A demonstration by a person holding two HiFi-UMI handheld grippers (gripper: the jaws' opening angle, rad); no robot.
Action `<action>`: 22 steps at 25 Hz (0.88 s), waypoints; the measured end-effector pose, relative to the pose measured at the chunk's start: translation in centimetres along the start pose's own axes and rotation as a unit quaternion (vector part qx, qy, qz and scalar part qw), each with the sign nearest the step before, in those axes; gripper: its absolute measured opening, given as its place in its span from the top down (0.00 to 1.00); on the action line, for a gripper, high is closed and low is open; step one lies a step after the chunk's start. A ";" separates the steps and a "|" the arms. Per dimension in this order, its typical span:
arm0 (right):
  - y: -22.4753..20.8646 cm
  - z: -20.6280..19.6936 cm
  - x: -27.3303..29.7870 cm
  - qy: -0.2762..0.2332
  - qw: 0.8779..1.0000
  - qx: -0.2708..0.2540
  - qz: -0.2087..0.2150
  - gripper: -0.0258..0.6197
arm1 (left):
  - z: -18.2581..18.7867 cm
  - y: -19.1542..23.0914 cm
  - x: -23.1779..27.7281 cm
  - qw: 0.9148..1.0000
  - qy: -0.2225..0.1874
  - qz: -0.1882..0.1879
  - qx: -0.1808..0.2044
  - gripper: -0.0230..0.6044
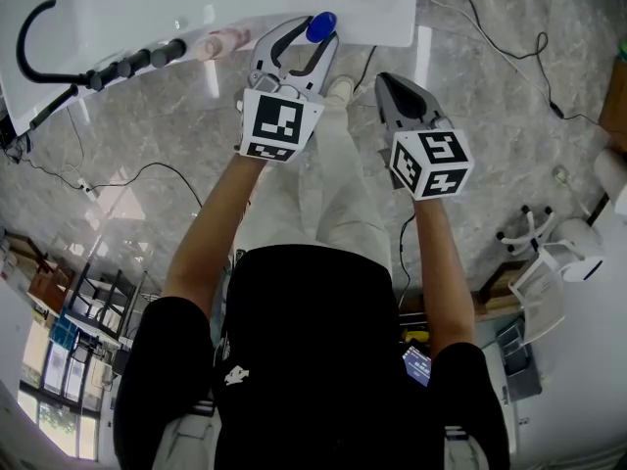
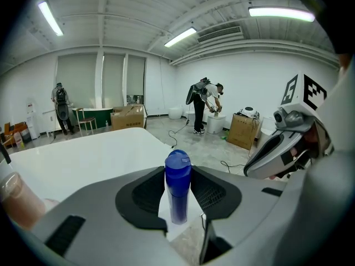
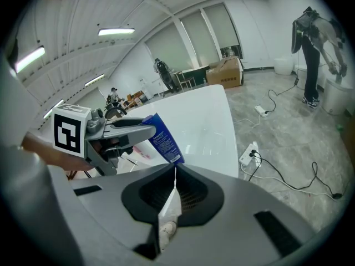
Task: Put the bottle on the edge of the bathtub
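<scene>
- Tub (image 1: 372, 8): white, with a glossy rim.
- Left gripper (image 1: 312, 37): clamped on the bottle (image 1: 320, 25) at mid-body. The bottle is cap up and tilted at the near rim; contact with the rim is unclear.
- Bottle: blue plastic, likely light, stiff and slick. The base is narrow and tippy, so it is best held at the middle.
- Right gripper (image 1: 387, 81): jaws together, empty, over the floor.

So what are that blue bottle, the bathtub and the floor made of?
The bottle looks like glossy blue plastic, with a moulded flip cap. The bathtub is smooth, shiny white, likely acrylic or enamel; I can't tell which. The floor looks like polished grey stone or marble-look tile, veined and reflective.
</scene>
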State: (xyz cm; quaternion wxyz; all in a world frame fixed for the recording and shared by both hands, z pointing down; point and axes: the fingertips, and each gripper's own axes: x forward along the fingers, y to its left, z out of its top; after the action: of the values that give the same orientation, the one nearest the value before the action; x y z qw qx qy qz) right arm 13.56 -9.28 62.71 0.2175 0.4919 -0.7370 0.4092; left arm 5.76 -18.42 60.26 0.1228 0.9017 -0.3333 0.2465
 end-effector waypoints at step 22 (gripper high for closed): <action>-0.4 -0.4 0.0 0.002 1.000 0.010 -0.002 0.92 | -0.4 -0.6 0.2 1.000 0.007 -0.007 -0.004 0.62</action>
State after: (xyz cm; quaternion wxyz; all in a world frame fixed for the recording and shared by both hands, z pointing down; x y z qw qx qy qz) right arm 13.87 -8.99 63.05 0.2148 0.4945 -0.7317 0.4169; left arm 6.15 -17.89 60.71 0.1304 0.9018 -0.3268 0.2508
